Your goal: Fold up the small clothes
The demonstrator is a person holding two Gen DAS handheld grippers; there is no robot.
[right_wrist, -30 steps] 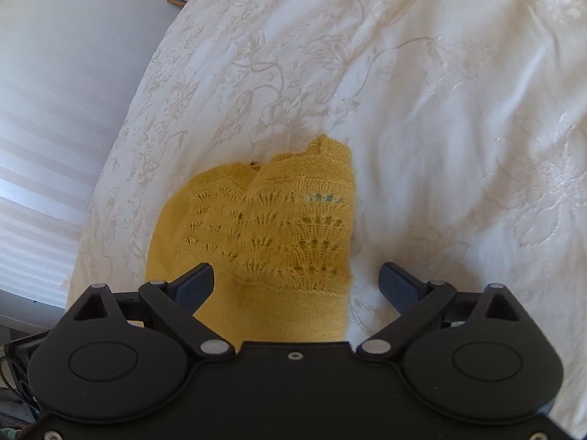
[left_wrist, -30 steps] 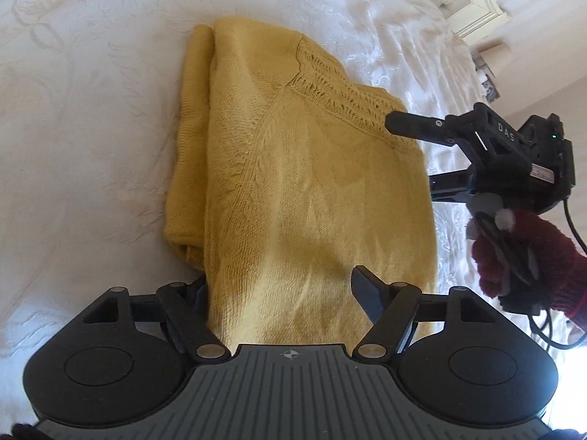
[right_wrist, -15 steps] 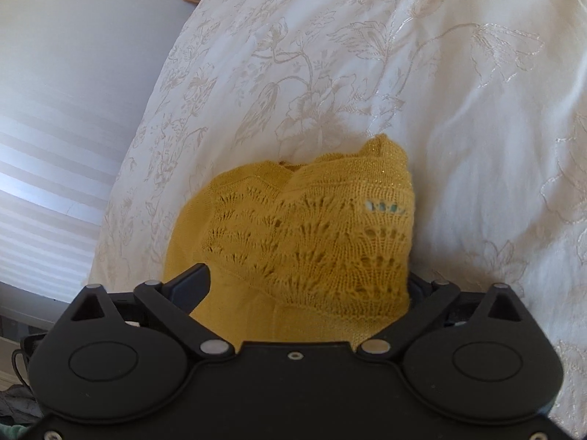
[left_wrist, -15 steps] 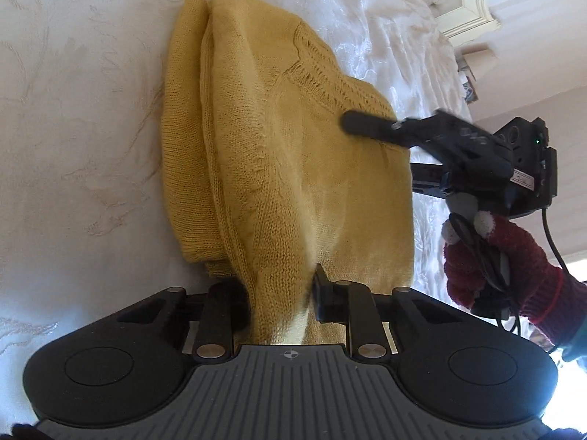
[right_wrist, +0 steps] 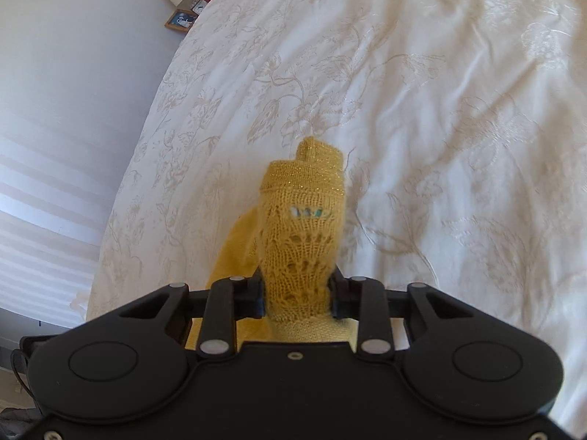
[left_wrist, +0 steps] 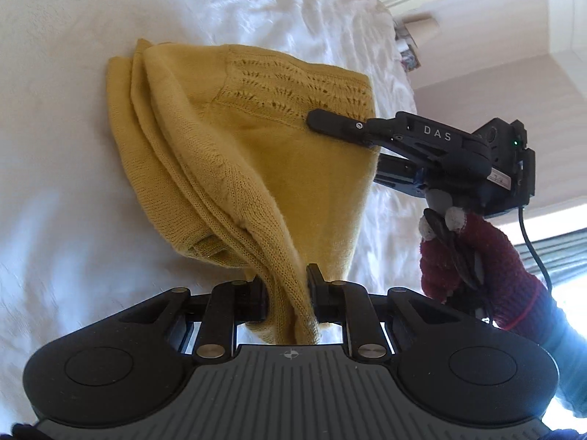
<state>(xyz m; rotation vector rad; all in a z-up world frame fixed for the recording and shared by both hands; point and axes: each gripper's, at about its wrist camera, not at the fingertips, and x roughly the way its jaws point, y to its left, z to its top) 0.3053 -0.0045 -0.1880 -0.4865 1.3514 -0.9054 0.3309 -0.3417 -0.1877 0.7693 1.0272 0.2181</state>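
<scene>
The mustard-yellow knitted sweater with an openwork lace yoke (left_wrist: 234, 154) lies folded on the white bedspread with a woven flower pattern (left_wrist: 62, 190), and two of its edges are raised off the cloth. In the left wrist view the left gripper (left_wrist: 288, 299) has just been closing, and its jaws now pinch a bunched near edge of the plain knit, which runs from between the black fingers up and to the left toward the rest of the garment. To the right in the same view the right gripper (left_wrist: 330, 124) comes in from the side, held by a hand in a dark red knitted glove (left_wrist: 473, 260); its upper finger lies on top of the lace part, and the lower finger is hidden behind the fabric, so the grip cannot be judged from this side. The right wrist view shows it better: the right gripper (right_wrist: 297, 299) has also just been closing, and a gathered column of the lace yoke (right_wrist: 301, 234) stands squeezed between both fingers, with the glittery ribbed edge at its far end. The far left part of the sweater appears to rest on the bedspread.
</scene>
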